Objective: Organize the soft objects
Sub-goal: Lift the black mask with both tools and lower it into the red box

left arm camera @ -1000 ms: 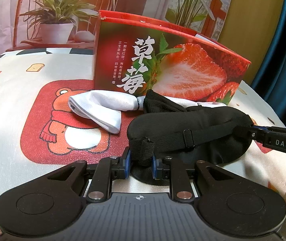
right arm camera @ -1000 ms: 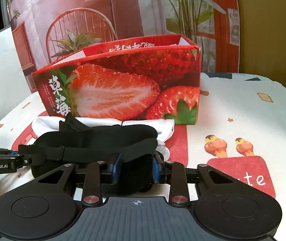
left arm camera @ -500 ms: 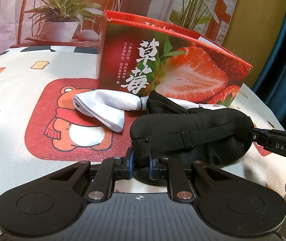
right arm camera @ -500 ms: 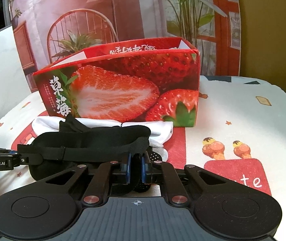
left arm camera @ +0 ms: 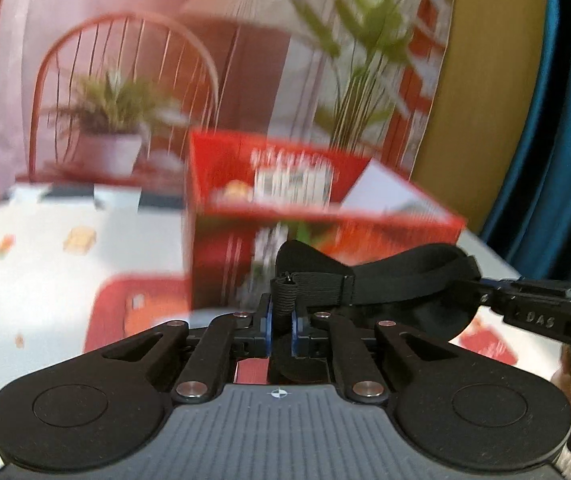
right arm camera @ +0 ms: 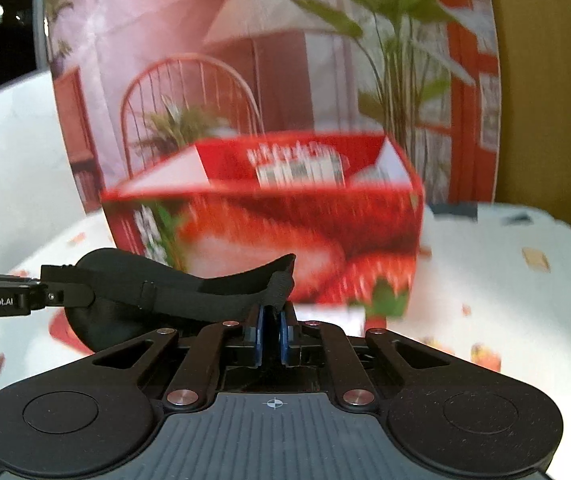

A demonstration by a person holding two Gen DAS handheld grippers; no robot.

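Progress: the black eye mask [left arm camera: 385, 280] was clear of the table, in front of the open strawberry box [left arm camera: 325, 216], not yet inside; packing remained, I judge.
Left gripper [left arm camera: 281, 322]: clamped together on the mask's left end, before the box.
Right gripper [right arm camera: 271, 332]: pinched shut on its right end.

Black padded fabric eye mask [left arm camera: 401, 280] held up in front of a red strawberry-printed cardboard box [right arm camera: 285, 232]

The mask hangs stretched sideways, clear of the tabletop, its elastic strap running along its face and its two ends pinched. In the left wrist view it fills the centre to right; in the right wrist view, the lower left. The box stands upright behind it at mid-frame, its top open, its picture blurred.
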